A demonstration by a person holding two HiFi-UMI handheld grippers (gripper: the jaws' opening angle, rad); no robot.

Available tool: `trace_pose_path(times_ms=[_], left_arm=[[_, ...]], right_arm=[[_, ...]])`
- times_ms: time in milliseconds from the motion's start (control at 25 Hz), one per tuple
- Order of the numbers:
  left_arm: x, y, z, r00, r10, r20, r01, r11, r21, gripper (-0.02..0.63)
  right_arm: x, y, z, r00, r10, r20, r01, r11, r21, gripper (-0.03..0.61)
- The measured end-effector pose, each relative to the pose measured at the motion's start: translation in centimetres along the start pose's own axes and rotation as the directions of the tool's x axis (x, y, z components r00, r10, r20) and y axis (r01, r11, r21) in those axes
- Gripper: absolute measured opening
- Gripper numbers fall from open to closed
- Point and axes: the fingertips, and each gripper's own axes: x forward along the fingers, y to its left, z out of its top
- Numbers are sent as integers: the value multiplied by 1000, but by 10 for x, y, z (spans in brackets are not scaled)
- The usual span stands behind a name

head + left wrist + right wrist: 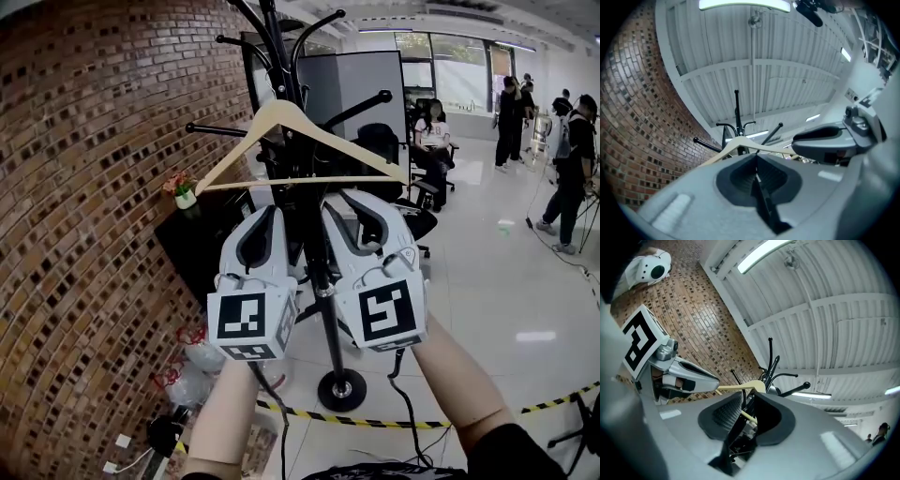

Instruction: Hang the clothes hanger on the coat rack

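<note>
The wooden clothes hanger [281,111] hangs from the black coat rack [323,272], its lower bar level in front of the pole. My left gripper [267,214] sits just below the bar's left half and is shut, its pads meeting with nothing between them [757,161]. My right gripper [353,199] reaches up under the bar's right half. In the right gripper view its jaws [745,405] stand apart, and the thin bar of the hanger [748,417] shows in the gap without the pads pressing on it. The hanger's shoulder [740,143] rises past the left jaws.
A brick wall [94,234] runs along the left. A small flower pot [184,192] stands on a dark cabinet [202,248]. Plastic bags [192,370] lie by the wall. Yellow-black tape [375,422] crosses the floor by the rack's base [340,387]. People [572,169] stand at the back right.
</note>
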Motion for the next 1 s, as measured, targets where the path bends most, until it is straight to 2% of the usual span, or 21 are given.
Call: trace_pose_path(times_ms=[160,240,360,440,600,760,1000], left_arm=[[-26,-28,-23,1000,-14,-25,13,999,-40,5],[-37,-41,-33,999,-12,-38,10,998,-66,5],[-53,-64,-53,997,-29,-65,25,998,-61,5],[-66,-75,-72,995,-37,-88,31,997,-68,5],[-91,-89,-115,990,1,-140,-22,989,-147,5],[-108,-101,-143,974,9,-226,-62,971,-230,5],[-121,-104,-171,964,9,-264,-75,967,-242,5]], right_arm=[[-35,15,-16,1000,-17,-12,17,999,29,26],[-50,23,-29,999,-23,-30,25,997,78,18],[-73,39,-53,997,-8,-77,21,985,171,9],[-86,51,-67,995,7,-95,12,982,189,8],[-106,66,-87,994,2,-107,18,982,187,8],[-116,81,-109,987,34,-156,8,966,260,8],[-127,106,-136,975,106,-197,-38,946,321,8]])
